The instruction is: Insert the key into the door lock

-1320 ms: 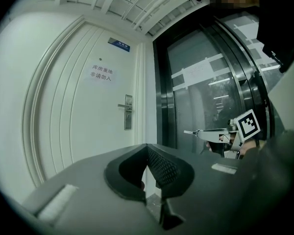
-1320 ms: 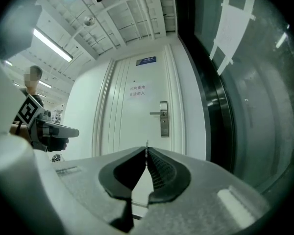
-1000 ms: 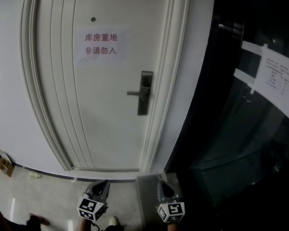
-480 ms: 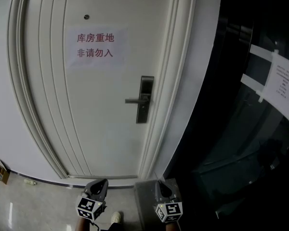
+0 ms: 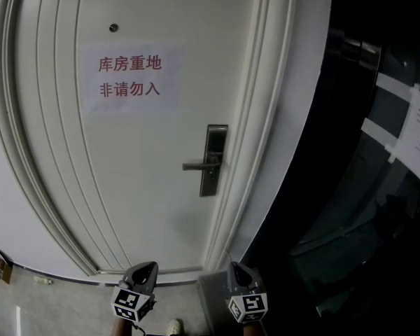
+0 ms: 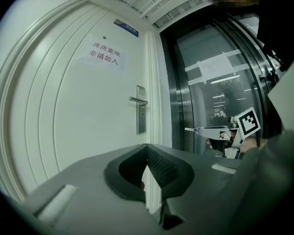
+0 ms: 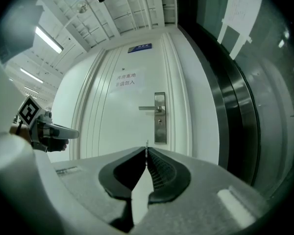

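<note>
Head view: a white door fills most of the frame, with a dark glass wall to its right; both tongs sit at the bottom edge, pointing at the door and well apart from it.
Door lock: a grey upright plate on the door's right side, with its lever handle sticking out to the left. The right gripper view shows a small dark hole just under the handle.
Sign: a white sheet with red characters, above and left of the lock.
Left tongs: jaws together at the tips, nothing between them.
Right tongs: jaws closed on the key.
Key: a thin metal blade pinched at the tips of the right tongs. It juts out level toward the door, well short of the lock and just left of the plate in the right gripper view.
Floor: pale tiles below the door's bottom edge.
</note>
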The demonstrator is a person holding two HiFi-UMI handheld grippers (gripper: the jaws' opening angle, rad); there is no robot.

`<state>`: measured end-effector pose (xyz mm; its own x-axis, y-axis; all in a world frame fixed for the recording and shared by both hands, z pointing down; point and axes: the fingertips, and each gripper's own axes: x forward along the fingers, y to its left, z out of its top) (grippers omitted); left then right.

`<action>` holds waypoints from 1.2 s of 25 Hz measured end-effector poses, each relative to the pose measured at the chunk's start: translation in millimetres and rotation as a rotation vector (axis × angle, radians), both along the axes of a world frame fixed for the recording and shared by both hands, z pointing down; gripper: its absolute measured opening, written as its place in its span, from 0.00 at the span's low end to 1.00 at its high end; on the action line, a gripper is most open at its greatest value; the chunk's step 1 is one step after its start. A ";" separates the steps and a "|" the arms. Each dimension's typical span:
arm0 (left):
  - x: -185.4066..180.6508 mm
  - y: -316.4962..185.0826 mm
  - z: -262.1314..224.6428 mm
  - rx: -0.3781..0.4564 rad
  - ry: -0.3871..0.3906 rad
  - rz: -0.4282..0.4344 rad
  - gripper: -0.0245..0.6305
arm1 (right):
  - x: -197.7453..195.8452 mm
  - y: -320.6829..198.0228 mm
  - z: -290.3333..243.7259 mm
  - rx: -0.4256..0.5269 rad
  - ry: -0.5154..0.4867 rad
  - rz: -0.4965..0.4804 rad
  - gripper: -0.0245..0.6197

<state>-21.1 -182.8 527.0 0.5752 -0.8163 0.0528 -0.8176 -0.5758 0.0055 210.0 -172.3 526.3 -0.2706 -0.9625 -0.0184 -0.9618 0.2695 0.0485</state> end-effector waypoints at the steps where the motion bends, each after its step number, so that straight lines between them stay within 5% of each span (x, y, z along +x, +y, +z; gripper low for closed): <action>1: -1.6 -6.7 0.1 -0.001 0.003 0.001 0.04 | 0.0 -5.7 -2.2 0.003 0.003 0.006 0.05; 7: -4.8 -46.8 4.1 -0.019 0.004 0.038 0.04 | -0.6 -39.2 -17.3 0.026 0.073 0.049 0.05; 18: 0.3 -107.2 9.9 -0.014 0.005 0.107 0.04 | -7.6 -92.3 -80.6 0.193 0.416 0.063 0.05; 30: -4.0 -153.7 14.6 -0.015 0.000 0.165 0.04 | -32.3 -148.2 -117.9 0.247 0.788 0.095 0.05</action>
<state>-25.1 -336.5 541.6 0.7016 -0.7096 0.0645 -0.7117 -0.7023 0.0147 177.7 -320.5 408.5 -0.2106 -0.9750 -0.0710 -0.6395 0.0824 0.7644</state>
